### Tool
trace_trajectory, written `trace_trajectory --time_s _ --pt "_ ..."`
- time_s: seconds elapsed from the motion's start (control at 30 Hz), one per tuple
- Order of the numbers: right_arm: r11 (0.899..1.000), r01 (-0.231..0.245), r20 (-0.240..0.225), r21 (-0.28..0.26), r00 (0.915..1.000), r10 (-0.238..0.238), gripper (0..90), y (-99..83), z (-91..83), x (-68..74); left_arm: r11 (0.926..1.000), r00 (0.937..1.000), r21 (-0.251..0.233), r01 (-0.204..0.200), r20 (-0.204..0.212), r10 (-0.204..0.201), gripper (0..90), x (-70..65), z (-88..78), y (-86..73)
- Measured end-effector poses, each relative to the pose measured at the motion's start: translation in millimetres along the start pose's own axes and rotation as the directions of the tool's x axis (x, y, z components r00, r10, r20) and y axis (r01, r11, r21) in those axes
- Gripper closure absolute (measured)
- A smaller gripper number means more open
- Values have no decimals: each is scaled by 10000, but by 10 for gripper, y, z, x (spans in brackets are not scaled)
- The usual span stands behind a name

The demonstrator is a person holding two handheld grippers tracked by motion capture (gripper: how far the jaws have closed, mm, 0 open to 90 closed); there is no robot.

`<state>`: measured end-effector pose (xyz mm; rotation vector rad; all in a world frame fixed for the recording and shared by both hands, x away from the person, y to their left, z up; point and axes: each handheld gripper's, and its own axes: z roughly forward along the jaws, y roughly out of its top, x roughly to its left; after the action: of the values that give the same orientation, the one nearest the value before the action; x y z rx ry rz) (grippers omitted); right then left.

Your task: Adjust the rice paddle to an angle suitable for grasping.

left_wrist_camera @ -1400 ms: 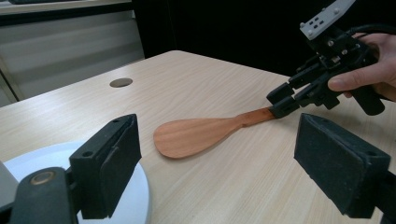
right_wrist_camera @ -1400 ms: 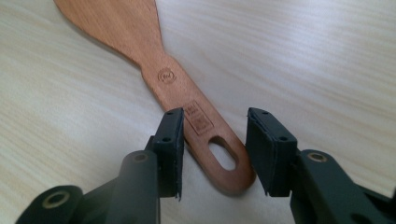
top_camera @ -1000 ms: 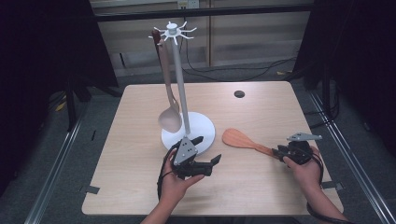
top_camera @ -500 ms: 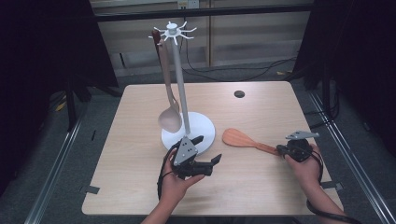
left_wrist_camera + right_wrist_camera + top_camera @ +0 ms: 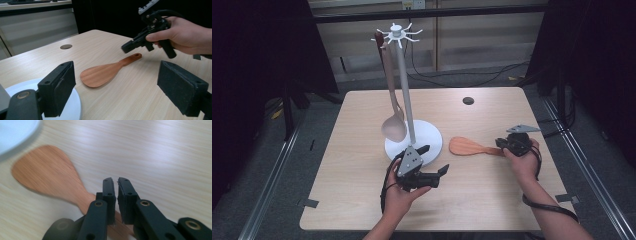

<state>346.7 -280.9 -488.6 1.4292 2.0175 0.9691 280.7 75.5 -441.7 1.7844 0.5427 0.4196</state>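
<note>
A wooden spatula [image 5: 467,146] lies flat on the table, right of the white rack base [image 5: 429,135], its handle pointing right. My right gripper [image 5: 500,145] hovers just over the handle end [image 5: 136,55]. Its jaws have closed and then eased a hair apart, so the pads [image 5: 110,192] leave a thin slit with nothing in it. The spatula [image 5: 47,177] passes underneath them. My left gripper [image 5: 434,160] rests open in front of the rack base, aimed at the spatula blade [image 5: 100,75]. A pale spoon [image 5: 393,127] hangs from the rack's top.
The rack's tall pole [image 5: 404,90] ends in a ring of hooks. A round hole [image 5: 468,101] sits in the tabletop at the back right. Bare wood lies between the two hands, and the table edges drop to a dark floor.
My right hand has shifted a little left and away from me over the spatula's handle end. The spatula and my left gripper have stayed put.
</note>
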Motion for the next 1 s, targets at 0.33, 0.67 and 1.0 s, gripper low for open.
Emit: trace_trajectory --time_s 0.33,0.67,1.0 --pt "9995 -291 -636 -76 9976 286 799 167 396 320 10000 10000 -42 71 56 -71 150 -10 -4 -11" --pt "9995 -211 -942 251 9953 233 802 283 649 491 10000 10000 -5 -1 59 1 151 -7 -7 -8" --pt "9986 384 -2211 357 9748 -296 807 206 552 712 9999 9998 48 -151 159 150 151 -28 7 4"
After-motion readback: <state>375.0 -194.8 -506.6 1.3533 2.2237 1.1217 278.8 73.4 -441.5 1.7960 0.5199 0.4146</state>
